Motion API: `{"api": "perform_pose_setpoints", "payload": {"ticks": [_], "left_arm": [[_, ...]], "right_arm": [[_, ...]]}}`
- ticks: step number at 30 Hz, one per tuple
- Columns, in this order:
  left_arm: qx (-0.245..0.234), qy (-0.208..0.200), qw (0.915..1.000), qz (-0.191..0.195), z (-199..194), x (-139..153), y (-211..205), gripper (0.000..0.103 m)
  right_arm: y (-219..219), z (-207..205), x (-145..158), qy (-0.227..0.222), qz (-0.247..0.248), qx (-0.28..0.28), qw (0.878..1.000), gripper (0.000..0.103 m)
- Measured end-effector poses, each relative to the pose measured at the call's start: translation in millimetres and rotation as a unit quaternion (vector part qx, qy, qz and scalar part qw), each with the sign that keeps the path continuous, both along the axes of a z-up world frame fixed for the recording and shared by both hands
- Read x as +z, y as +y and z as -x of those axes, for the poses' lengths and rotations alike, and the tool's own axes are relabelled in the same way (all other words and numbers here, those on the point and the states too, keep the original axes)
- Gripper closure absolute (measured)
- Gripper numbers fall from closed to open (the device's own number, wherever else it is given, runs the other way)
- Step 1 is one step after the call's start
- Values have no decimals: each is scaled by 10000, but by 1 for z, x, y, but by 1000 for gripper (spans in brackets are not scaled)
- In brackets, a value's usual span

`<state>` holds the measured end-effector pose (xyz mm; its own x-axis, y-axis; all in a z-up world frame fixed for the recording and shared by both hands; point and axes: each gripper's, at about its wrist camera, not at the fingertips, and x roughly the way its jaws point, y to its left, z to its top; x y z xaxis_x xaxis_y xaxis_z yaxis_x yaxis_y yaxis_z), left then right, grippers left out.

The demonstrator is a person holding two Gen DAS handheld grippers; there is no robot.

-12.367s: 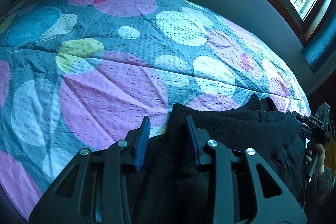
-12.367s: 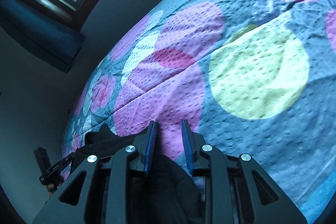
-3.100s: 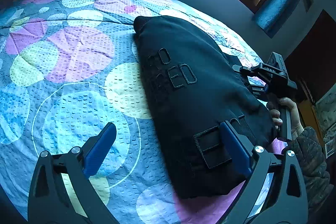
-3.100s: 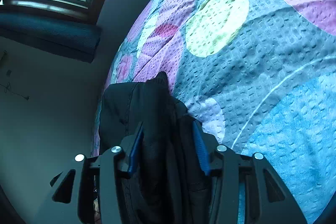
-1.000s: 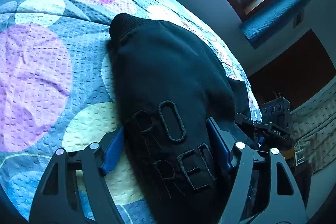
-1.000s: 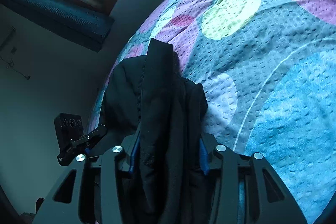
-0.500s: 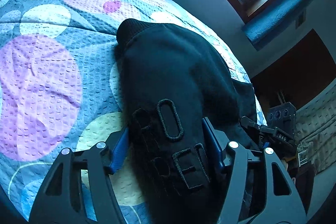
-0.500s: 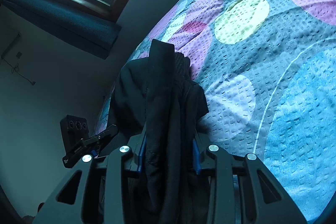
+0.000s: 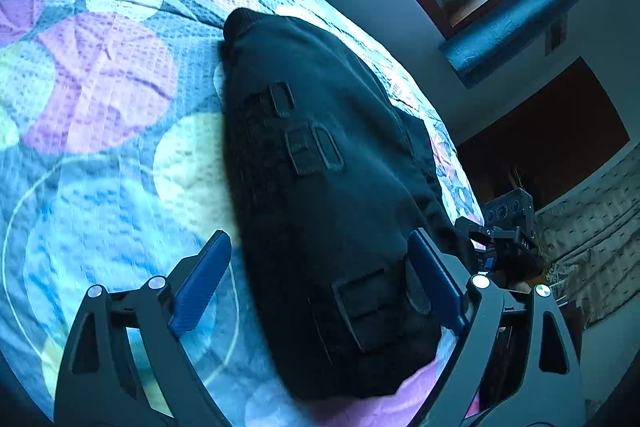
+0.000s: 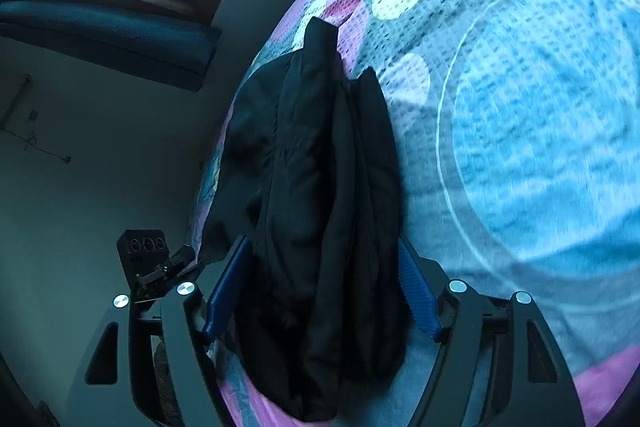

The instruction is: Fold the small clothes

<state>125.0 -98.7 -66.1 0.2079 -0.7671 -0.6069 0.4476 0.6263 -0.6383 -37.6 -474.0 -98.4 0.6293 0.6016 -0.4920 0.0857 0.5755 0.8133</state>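
Left wrist view: the left gripper (image 9: 320,279) is seen with its jaws opening, the blue pads (image 9: 202,285) spread wide. The black garment (image 9: 320,163), folded into a thick bundle with raised lettering on top, lies on the spotted bedspread (image 9: 100,99) between and ahead of the fingers; the left pad stands clear of the cloth, and whether the right pad brushes it cannot be told. The right gripper (image 9: 486,247) is glimpsed just beyond the right finger, at the bundle's far edge. Right wrist view: the right gripper (image 10: 320,291) is likewise opening, the stacked fold edges of the garment lying between its fingers (image 10: 416,295), pads close beside the cloth but apparently released. The left gripper (image 10: 168,267) is visible just outside the left finger. Handling, as judged: soft, thick, light fabric, not fragile, springy in its layers and liable to unfold; best taken at the stacked fold edges with all layers pinched together.
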Motion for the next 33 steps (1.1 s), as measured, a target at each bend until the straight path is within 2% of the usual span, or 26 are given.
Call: {"api": "perform_pose_setpoints", "payload": {"ticks": [4,8,11,13,14,15,17,20,33], "left_arm": [[-133,267,9995,96,20,-13,6,12],[-97,584,9979,278,16,-26,7,12],[-120,463,9987,172,18,-27,4,15],[-146,344,9992,139,20,-23,2,23],[-154,311,9993,147,21,-22,1,24],[-139,272,9995,111,22,-22,1,25],[-142,190,9997,53,25,-22,-1,27],[-140,27,9999,-50,29,-20,-3,27],[-143,-63,9999,25,32,-21,0,27]], "right_arm": [[6,19,-3,22,-288,82,9995,28],[6,25,-4,-3,-371,36,9993,25],[10,26,-8,54,-290,60,9995,25],[19,22,-4,56,73,120,9999,32],[23,21,-3,103,256,91,9996,49],[26,21,-4,191,423,63,9989,54],[26,23,-8,169,420,16,9990,63],[23,31,-14,78,348,-16,9994,65],[17,35,-21,-139,265,-35,9995,66]]}}
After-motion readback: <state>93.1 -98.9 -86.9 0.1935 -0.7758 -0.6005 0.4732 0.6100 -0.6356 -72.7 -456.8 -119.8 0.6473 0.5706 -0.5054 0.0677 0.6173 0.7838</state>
